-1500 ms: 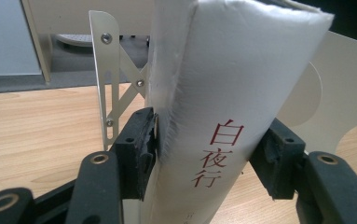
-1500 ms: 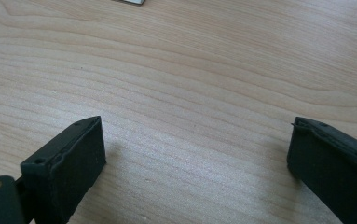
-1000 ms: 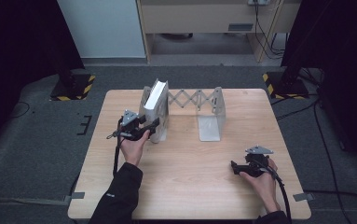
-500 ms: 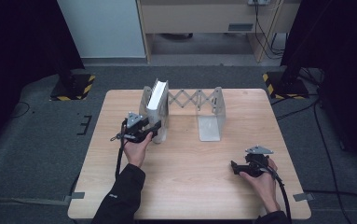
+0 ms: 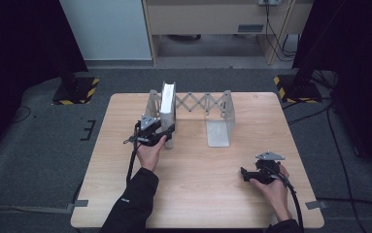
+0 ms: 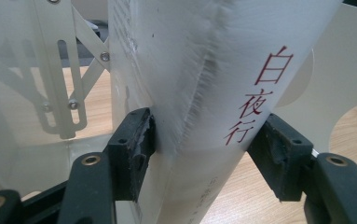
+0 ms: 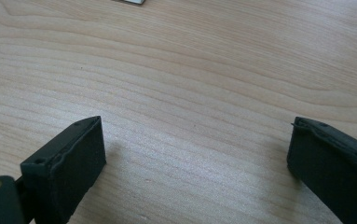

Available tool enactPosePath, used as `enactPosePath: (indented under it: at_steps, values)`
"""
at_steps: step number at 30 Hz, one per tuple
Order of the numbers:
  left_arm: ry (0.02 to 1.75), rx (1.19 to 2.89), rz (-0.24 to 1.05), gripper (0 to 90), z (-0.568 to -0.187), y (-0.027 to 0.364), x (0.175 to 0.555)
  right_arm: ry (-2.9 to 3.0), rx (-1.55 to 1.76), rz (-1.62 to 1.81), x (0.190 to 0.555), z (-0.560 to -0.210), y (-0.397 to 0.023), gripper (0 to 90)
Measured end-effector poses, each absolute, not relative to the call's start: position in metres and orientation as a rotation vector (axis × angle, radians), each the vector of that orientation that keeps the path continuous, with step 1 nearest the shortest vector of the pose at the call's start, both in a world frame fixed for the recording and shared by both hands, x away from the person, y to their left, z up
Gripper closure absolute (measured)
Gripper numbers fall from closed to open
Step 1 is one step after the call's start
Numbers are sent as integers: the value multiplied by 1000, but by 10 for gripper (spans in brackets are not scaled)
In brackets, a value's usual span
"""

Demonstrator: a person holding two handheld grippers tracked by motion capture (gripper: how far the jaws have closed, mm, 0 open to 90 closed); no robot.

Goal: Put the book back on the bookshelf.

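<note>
Your left hand-held gripper (image 6: 199, 154), its jaws just reopening, straddles the white book (image 6: 190, 93) to steady it upright in the rack (image 5: 217, 114), right hand-held gripper (image 7: 197, 163) gaping idle.

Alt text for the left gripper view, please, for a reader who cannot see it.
A white book with red characters down its spine stands upright between the left gripper's two black jaws: one pad touches its cover, the other sits just off the spine. Behind it is a pale metal expandable bookend rack on a wooden table.
</note>
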State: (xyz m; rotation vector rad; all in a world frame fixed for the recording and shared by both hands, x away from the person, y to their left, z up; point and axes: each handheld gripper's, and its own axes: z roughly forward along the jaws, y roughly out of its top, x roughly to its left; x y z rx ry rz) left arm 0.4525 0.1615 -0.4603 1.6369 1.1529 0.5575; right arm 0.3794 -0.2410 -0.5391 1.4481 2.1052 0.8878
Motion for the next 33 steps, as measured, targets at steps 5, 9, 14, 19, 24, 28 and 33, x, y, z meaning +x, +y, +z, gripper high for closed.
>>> enactPosePath:
  at_steps: [5, 9, 14, 19, 24, 28, 33]
  values:
    - [1154, 1632, 550, 385, -461, 160, 455, 2105, 1448, 888, 379, -539, -241, 47]
    - [1155, 1625, 538, 371, -462, 158, 457, 2105, 1447, 888, 379, -539, -241, 47]
    - [1149, 1619, 524, 356, -463, 160, 457, 2105, 1448, 888, 379, -539, -241, 47]
    - [1126, 1625, 488, 321, -461, 167, 449, 2105, 1448, 888, 379, -539, -241, 47]
    - [1099, 1691, 499, 282, -457, 177, 431, 2105, 1448, 888, 379, -539, -241, 47]
    - [1092, 1762, 500, 252, -459, 189, 413, 2105, 1447, 888, 379, -539, -241, 47]
    - [1126, 1817, 474, 238, -470, 206, 394, 2105, 1447, 888, 379, -539, -241, 47]
